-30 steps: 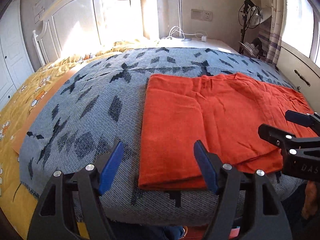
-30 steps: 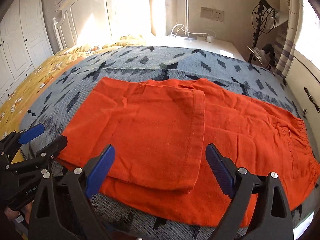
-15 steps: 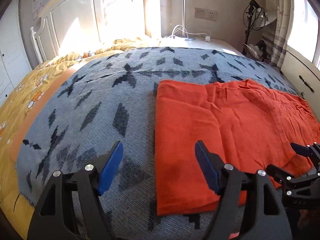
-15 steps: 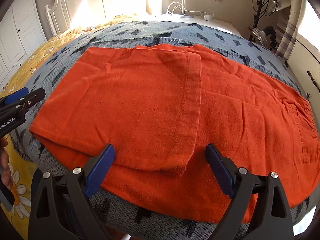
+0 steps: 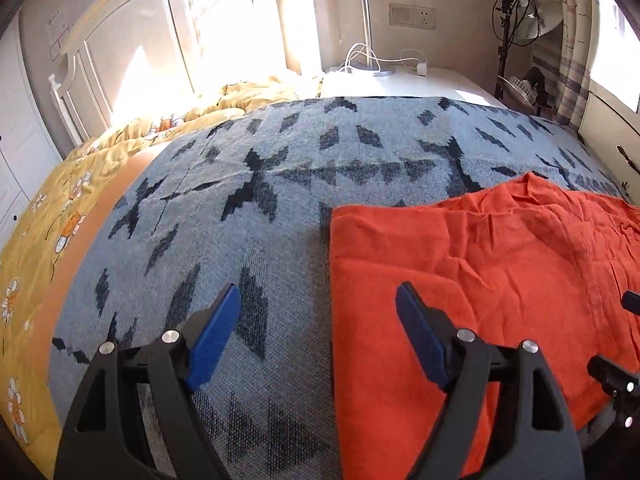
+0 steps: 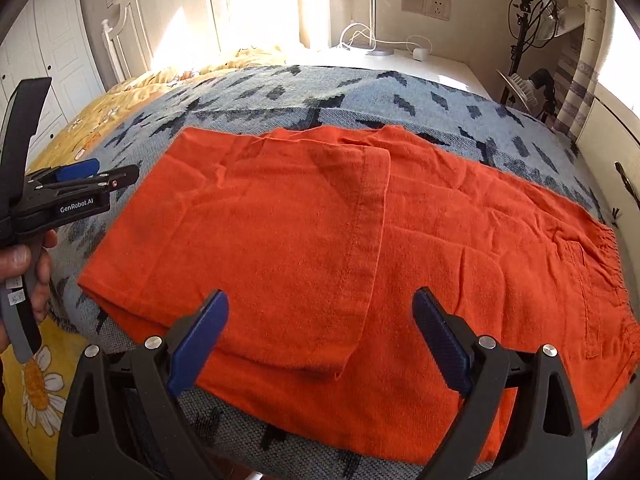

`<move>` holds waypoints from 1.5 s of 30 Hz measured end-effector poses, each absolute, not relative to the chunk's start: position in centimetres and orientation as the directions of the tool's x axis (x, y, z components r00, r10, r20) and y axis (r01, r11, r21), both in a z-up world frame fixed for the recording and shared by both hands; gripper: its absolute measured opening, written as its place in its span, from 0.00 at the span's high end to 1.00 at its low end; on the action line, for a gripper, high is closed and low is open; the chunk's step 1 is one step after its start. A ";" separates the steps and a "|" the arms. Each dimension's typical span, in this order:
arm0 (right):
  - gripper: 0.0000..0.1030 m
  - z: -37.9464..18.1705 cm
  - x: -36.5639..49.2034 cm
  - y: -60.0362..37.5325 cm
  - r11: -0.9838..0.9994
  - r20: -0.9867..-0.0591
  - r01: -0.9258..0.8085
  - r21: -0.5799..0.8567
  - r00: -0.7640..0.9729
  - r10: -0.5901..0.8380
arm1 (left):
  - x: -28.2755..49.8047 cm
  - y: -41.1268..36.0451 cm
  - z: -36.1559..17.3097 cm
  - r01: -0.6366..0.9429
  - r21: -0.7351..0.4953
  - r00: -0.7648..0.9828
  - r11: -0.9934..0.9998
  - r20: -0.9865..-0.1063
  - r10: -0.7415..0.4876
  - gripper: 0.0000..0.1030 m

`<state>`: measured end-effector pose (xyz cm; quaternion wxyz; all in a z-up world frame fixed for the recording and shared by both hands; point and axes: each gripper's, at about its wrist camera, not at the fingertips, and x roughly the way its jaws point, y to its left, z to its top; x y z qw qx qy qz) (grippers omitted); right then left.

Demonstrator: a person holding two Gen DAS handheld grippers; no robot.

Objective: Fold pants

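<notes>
The orange pants (image 6: pixel 280 220) lie flat on the grey patterned blanket (image 6: pixel 440 104), their legs doubled over toward the waistband (image 6: pixel 600 264); the hem edge (image 6: pixel 376 220) runs down the middle. My right gripper (image 6: pixel 319 296) hovers open just above the near edge, holding nothing. In the left wrist view my left gripper (image 5: pixel 317 292) is open and straddles the left folded edge of the pants (image 5: pixel 460 280), one finger over blanket (image 5: pixel 280 160), the other over cloth. From the right wrist view the left gripper (image 6: pixel 96 174) sits left of the pants, held by a hand (image 6: pixel 24 264).
A yellow floral duvet (image 5: pixel 36 264) covers the bed's left side below a white headboard (image 5: pixel 120 60). At the back stands a white nightstand (image 6: pixel 400 60) with cables. A light stand (image 6: pixel 528 40) and a drawer cabinet (image 5: pixel 612 128) are on the right.
Both grippers, open throughout, have moved forward over the bed. The left one shifted left, so the pants' folded edge now sits nearer its right finger. The pants have not moved.
</notes>
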<state>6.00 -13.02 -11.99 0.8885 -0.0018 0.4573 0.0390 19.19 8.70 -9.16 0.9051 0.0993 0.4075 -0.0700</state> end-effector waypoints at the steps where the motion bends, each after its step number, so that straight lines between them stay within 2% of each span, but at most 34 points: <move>1: 0.13 -12.4 6.3 -13.1 0.998 -0.824 -0.067 0.022 0.564 0.056 | 20.2 7.9 -9.2 0.225 0.137 0.661 0.965 -0.749 -0.048 0.23; 7: 0.13 -13.9 6.1 -13.9 0.997 -0.856 -0.068 0.034 0.513 0.064 | 26.9 5.9 -12.8 0.256 0.252 0.601 0.933 -0.798 0.051 0.21; 12: 0.13 -10.8 7.8 -15.0 0.996 -0.819 -0.049 0.077 0.566 0.091 | 28.5 7.3 -11.9 0.201 0.227 0.611 0.953 -0.789 0.059 0.20; 14: 0.13 -9.6 10.1 -15.0 0.997 -0.802 -0.051 0.050 0.593 0.070 | 27.8 7.9 -10.7 0.184 0.159 0.636 0.970 -0.772 0.006 0.20; 16: 0.13 -8.9 12.9 -14.9 0.999 -0.779 -0.046 0.008 0.626 0.035 | 26.8 7.8 -10.2 0.184 0.152 0.647 0.971 -0.762 -0.004 0.20; 19: 0.14 -10.3 17.3 -14.0 0.997 -0.808 -0.071 -0.027 0.589 0.020 | 25.1 7.8 -10.1 0.175 0.142 0.642 0.974 -0.766 -0.004 0.20; 22: 0.17 -12.1 19.7 -14.6 0.992 -0.828 -0.042 -0.121 0.555 -0.078 | 22.8 8.0 -10.2 0.178 0.140 0.643 0.974 -0.766 -0.007 0.20; 25: 0.15 -13.3 20.4 -16.7 0.992 -0.843 -0.010 -0.128 0.528 -0.103 | 20.3 8.6 -10.7 0.170 0.146 0.644 0.975 -0.765 0.002 0.20; 30: 0.13 -11.2 18.0 -18.6 0.998 -0.824 0.041 -0.043 0.564 -0.059 | 16.7 9.3 -11.0 0.139 0.117 0.646 0.983 -0.763 0.000 0.20; 33: 0.13 -9.8 14.1 -18.1 0.998 -0.810 0.009 0.063 0.585 0.046 | 14.3 8.9 -11.1 0.143 0.107 0.655 0.984 -0.756 -0.013 0.20; 39: 0.13 -11.3 8.2 -14.8 0.998 -0.825 -0.040 0.044 0.563 0.059 | 11.1 8.2 -13.2 0.148 0.152 0.632 0.977 -0.775 0.025 0.20; 45: 0.13 -12.8 6.0 -14.8 0.999 -0.835 -0.025 0.035 0.548 0.043 | 8.8 9.8 -12.0 0.101 0.080 0.645 0.992 -0.765 -0.004 0.20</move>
